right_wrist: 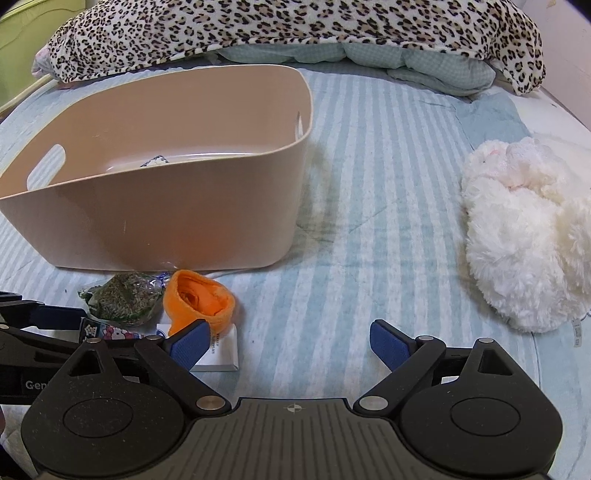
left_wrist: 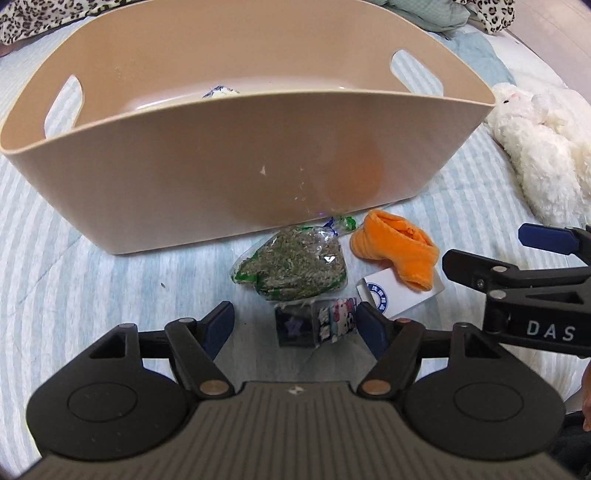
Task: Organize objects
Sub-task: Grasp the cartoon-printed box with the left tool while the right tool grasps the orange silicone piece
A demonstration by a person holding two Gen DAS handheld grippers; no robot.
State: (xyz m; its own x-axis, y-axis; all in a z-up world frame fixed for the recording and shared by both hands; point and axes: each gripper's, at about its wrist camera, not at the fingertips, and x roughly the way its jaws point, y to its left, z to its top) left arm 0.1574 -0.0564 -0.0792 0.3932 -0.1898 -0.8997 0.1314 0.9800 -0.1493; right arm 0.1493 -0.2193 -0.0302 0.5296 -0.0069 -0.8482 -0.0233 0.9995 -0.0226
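Observation:
A small cartoon-printed packet [left_wrist: 317, 325] lies on the striped sheet between the fingers of my left gripper [left_wrist: 295, 325], which is open; the right pad is close to it and the left pad is well clear. Just beyond lie a clear bag of green dried herbs [left_wrist: 291, 266], an orange cloth [left_wrist: 395, 247] and a white box [left_wrist: 402, 295] partly under the cloth. Behind them stands a big beige basket [left_wrist: 184, 177] with a small item [left_wrist: 221, 92] inside. My right gripper [right_wrist: 291, 343] is open over bare sheet, its left pad overlapping the white box [right_wrist: 221, 350].
A white plush toy [right_wrist: 524, 236] lies to the right on the striped bedsheet [right_wrist: 369, 221]. A leopard-print blanket [right_wrist: 295, 26] and a pale green quilt [right_wrist: 424, 66] are piled at the far end. The right gripper's fingers [left_wrist: 546, 236] reach in beside the white box.

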